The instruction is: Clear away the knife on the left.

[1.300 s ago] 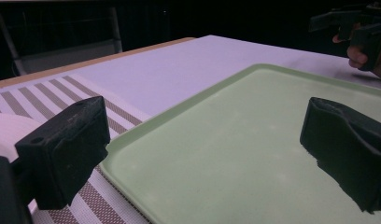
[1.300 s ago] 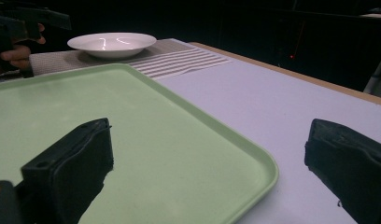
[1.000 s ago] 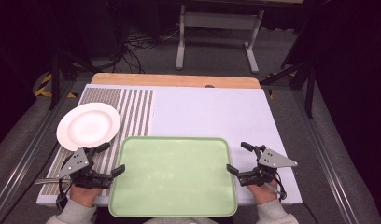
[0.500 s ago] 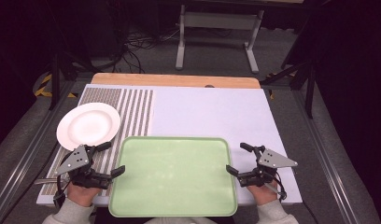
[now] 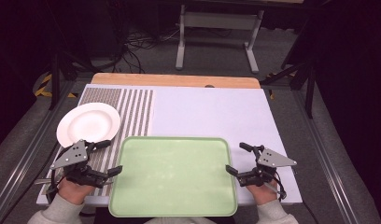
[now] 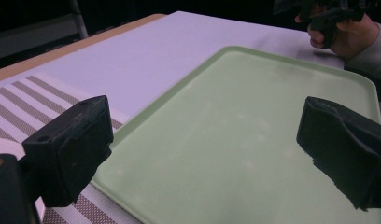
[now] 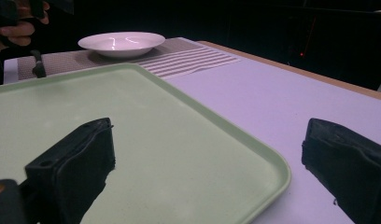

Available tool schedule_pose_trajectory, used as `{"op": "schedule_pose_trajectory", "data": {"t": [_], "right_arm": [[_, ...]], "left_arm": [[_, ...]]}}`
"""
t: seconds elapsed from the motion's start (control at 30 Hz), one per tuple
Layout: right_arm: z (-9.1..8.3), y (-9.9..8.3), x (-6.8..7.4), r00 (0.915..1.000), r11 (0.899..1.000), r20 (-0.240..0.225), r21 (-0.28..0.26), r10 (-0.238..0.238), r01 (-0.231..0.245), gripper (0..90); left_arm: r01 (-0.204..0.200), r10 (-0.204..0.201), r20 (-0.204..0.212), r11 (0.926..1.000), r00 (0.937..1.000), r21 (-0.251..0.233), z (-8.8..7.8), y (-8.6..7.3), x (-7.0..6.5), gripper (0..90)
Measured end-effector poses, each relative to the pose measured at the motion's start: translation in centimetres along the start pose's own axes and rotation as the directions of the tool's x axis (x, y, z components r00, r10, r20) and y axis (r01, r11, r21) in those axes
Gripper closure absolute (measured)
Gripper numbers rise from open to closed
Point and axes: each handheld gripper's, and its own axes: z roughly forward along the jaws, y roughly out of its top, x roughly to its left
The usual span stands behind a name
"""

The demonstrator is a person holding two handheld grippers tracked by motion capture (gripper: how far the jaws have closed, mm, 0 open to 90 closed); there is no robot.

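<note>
A pale green tray (image 5: 172, 173) lies empty at the table's near edge, between both hands. My left gripper (image 5: 108, 157) is open just off the tray's left rim, jaws pointing toward it. In the left gripper view the tray (image 6: 235, 140) spreads between the wide-apart jaws of my left gripper (image 6: 202, 144). My right gripper (image 5: 238, 158) is open beside the tray's right rim. The right gripper view shows the tray's corner (image 7: 188, 140) between the jaws of my right gripper (image 7: 207, 163). A white plate (image 5: 88, 123) sits on the striped mat, far left.
A striped placemat (image 5: 118, 116) covers the table's left part, beside a white sheet (image 5: 212, 114). The wooden table edge (image 5: 174, 80) runs along the far side. A metal stand (image 5: 216, 28) is on the floor beyond. The plate (image 7: 121, 43) appears far off in the right gripper view.
</note>
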Motion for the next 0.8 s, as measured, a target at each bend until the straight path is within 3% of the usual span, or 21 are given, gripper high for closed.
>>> {"op": "schedule_pose_trajectory", "data": {"t": [0.3, 0.37, 0.57, 0.63, 0.67, 0.7, 0.77, 0.8], "right_arm": [[0.0, 0.0, 0.0, 1.0000, 1.000, -0.004, 0.007, 0.000, 0.000, 3.3], [0.0, 0.0, 0.0, 1.0000, 1.000, -0.004, 0.006, -0.001, 0.001, 3.3], [0.0, 0.0, 0.0, 1.0000, 1.000, -0.008, 0.007, -0.003, 0.003, 3.3], [0.0, 0.0, 0.0, 0.9999, 1.000, -0.010, 0.006, -0.004, 0.004, 3.3], [0.1, 0.0, 0.0, 0.9999, 1.000, -0.010, 0.006, -0.004, 0.004, 3.3], [0.1, 0.0, 0.0, 0.9999, 1.000, -0.010, 0.006, -0.003, 0.003, 3.3], [0.1, 0.0, 0.0, 0.9999, 1.000, -0.010, 0.006, -0.003, 0.003, 3.3], [0.1, 0.0, 0.0, 0.9999, 1.000, -0.011, 0.006, -0.003, 0.003, 3.2]], "left_arm": [[-0.041, 0.037, 0.049, 0.9956, 0.9981, 0.085, -0.4, 1.2, 0.0, 5.3], [-0.060, 0.053, 0.057, 0.9896, 0.9970, 0.131, -0.4, 1.4, 0.0, 5.8], [-0.060, 0.041, 0.089, 0.9715, 0.9952, 0.229, -0.4, 1.6, 0.2, 6.4], [-0.073, 0.049, 0.098, 0.9640, 0.9940, 0.256, -0.5, 1.6, 0.3, 6.6], [-0.073, 0.049, 0.098, 0.9640, 0.9940, 0.256, -0.5, 1.6, 0.3, 6.8], [-0.083, 0.056, 0.103, 0.9562, 0.9931, 0.281, -0.7, 1.7, 0.4, 6.9], [-0.089, 0.059, 0.108, 0.9530, 0.9924, 0.290, -0.8, 1.7, 0.4, 8.3], [-0.099, 0.066, 0.115, 0.9460, 0.9911, 0.309, -1.0, 1.8, 0.5, 9.8]]}}
